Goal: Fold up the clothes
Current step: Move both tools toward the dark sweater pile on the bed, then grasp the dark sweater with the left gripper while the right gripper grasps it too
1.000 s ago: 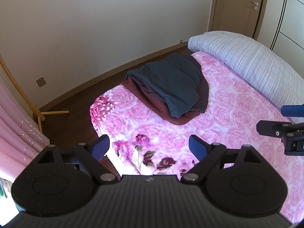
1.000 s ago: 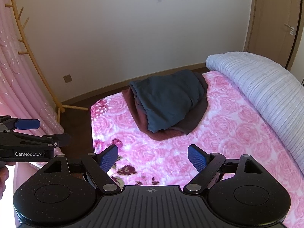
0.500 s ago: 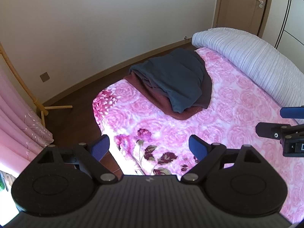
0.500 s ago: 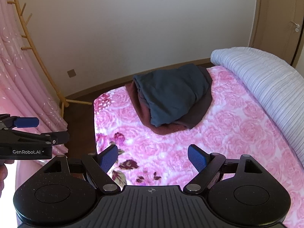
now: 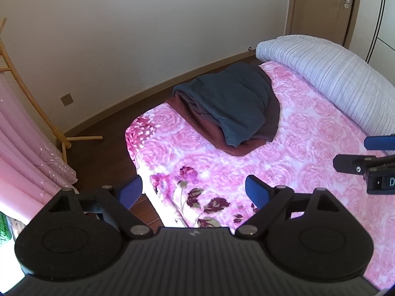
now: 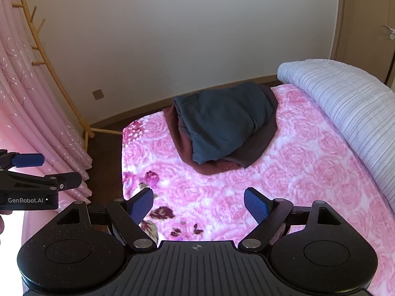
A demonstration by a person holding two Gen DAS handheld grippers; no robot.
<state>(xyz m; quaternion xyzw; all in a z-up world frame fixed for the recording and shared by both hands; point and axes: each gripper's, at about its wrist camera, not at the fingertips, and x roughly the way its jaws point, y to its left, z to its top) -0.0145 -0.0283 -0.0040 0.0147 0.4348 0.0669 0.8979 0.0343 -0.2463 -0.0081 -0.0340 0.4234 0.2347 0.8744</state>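
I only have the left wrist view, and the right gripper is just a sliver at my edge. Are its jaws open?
Observer: Yes. In the right wrist view the right gripper has its jaws spread wide, with nothing between them.
Operator: Is it at the clothes?
Observer: No. It hangs over bare floral blanket. The dark blue garment, which lies on the maroon garment, is farther ahead and clear of the jaws.
Operator: How does my left gripper look from there?
Observer: The left gripper shows side-on at the left edge, in front of the pink curtain. It is off to the side of the bed, not over it.
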